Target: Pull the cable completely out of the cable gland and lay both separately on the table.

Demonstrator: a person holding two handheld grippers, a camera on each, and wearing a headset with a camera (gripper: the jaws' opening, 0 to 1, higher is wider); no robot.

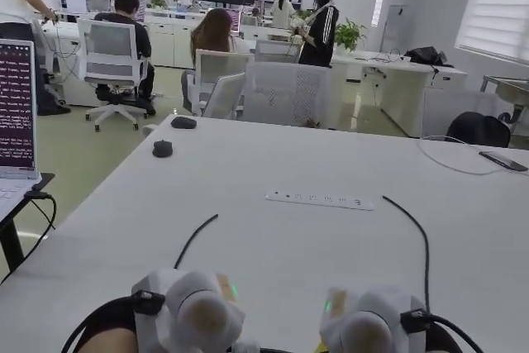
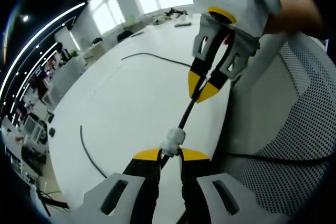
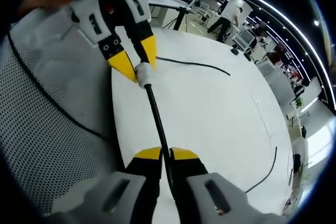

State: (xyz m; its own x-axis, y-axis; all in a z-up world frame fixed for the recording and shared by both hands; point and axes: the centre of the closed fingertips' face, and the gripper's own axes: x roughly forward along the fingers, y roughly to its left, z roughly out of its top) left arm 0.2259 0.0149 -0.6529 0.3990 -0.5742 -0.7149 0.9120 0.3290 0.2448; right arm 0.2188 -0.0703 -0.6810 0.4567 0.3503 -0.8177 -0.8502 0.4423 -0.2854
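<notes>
**Mia:** Who holds what?

**Ben:** The left gripper [image 2: 170, 153] is pinched shut on the white cable gland [image 2: 172, 140]. The right gripper [image 2: 203, 88] is pinched shut on the black cable [image 2: 186, 114]. In the left gripper view it sits at 1 o'clock from the gland.

**Mia:** Is the cable out?

**Ben:** Not yet. It goes right into the gland. Both are up in the air by the edge of the table [image 2: 131, 93]. A mesh chair [image 2: 294, 119] is just beside them at 3 o'clock.

**Mia:** What could go wrong?

**Ben:** I think the cable could slip through the right jaws, because it is thin and smooth. Then the pull does nothing.

**Mia:** What else?

**Ben:** If the pull goes sideways, the cable may bend at the gland's mouth and jam. And when it pops free, the hands may jerk apart. So near the edge, a dropped part could land on the chair or the floor.

**Mia:** Anything on the table to mind?

**Ben:** Yes. In the head view a spare cable [image 1: 196, 240] lies at 7 o'clock from the power strip [image 1: 318, 199]. A second spare cable [image 1: 426, 254] lies at 4 o'clock. Our cable could get mixed up with them.
</notes>
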